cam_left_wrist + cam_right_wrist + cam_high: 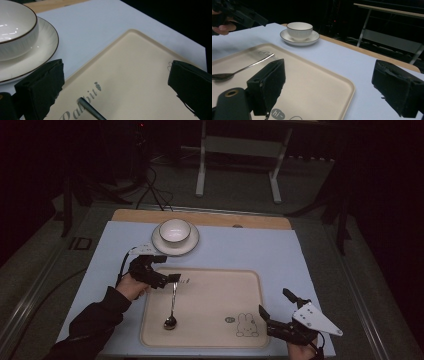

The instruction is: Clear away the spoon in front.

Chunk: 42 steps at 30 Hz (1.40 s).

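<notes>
A metal spoon (172, 306) lies on the beige tray (250, 285), bowl end toward me and handle pointing away. My left gripper (170, 268) hovers open just above the tip of the handle, at the tray's far left corner. In the left gripper view the jaws of the left gripper (116, 82) stand wide apart, and the spoon handle (91, 108) lies below them, touching neither. My right gripper (273, 301) is open with nothing in it over the tray's near right corner. The right gripper view shows the right gripper (329, 82) with its jaws wide and the spoon (249, 66) at far left.
A white bowl (175, 231) sits on a white saucer (192, 244) beyond the tray, on the pale blue mat (280, 250). The tray carries a rabbit drawing (246, 325) near its front right. A metal table frame (235, 150) stands on the floor behind.
</notes>
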Motion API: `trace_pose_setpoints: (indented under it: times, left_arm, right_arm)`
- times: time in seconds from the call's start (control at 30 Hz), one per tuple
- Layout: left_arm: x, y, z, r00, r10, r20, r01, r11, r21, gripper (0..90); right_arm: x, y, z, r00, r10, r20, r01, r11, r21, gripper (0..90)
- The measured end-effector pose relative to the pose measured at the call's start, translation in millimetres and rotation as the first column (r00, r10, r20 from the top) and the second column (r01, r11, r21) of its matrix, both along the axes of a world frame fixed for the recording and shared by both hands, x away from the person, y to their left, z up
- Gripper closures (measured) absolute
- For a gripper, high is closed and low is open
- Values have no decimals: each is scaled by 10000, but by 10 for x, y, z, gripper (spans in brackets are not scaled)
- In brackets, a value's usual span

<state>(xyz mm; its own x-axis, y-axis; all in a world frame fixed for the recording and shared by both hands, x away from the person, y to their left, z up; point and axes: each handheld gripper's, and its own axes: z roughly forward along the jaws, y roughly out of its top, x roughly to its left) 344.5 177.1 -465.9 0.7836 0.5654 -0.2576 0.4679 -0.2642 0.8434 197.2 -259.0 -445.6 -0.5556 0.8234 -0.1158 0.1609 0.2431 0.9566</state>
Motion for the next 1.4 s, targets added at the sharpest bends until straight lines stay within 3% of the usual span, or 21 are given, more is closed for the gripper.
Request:
trace_pose_setpoints:
  times: [0.53, 0.57, 0.7, 0.8, 1.0, 1.1, 1.23, 1.4]
  left_arm:
    - [-290, 117, 195, 9991, 144, 399, -131, 9994, -328, 11]
    - [-362, 131, 236, 9979, -55, 650, 77, 9994, -345, 11]
    - [-460, 155, 277, 9961, -212, 861, 259, 9982, -539, 11]
    - [-529, 178, 286, 9942, -324, 1023, 400, 9965, -730, 11]
    - [-648, 232, 283, 9891, -611, 1336, 709, 9950, -698, 11]
    - [-682, 278, 268, 9875, -683, 1421, 820, 9922, -935, 11]
    - [-732, 329, 252, 9818, -798, 1726, 952, 9920, -824, 11]
    - [-779, 379, 208, 9810, -792, 1769, 946, 9923, -804, 11]
  right_arm:
    - [-4, 10, 5, 9999, -94, 47, 94, 9999, -63, 117]
    - [-4, 10, 5, 9999, -94, 47, 94, 9999, -63, 117]
    - [0, 19, 1, 10000, -68, 22, 68, 10000, -67, 117]
    - [-3, 24, 2, 10000, -74, 21, 74, 9999, -94, 116]
    - [-1, 21, 3, 9999, -92, 44, 92, 9999, -85, 116]
    - [0, 23, 2, 10000, -73, 20, 73, 9999, -78, 116]
    - [4, 22, -2, 10000, -78, 24, 78, 10000, -57, 116]
    - [7, 28, -6, 10000, -86, 7, 86, 9999, -122, 116]
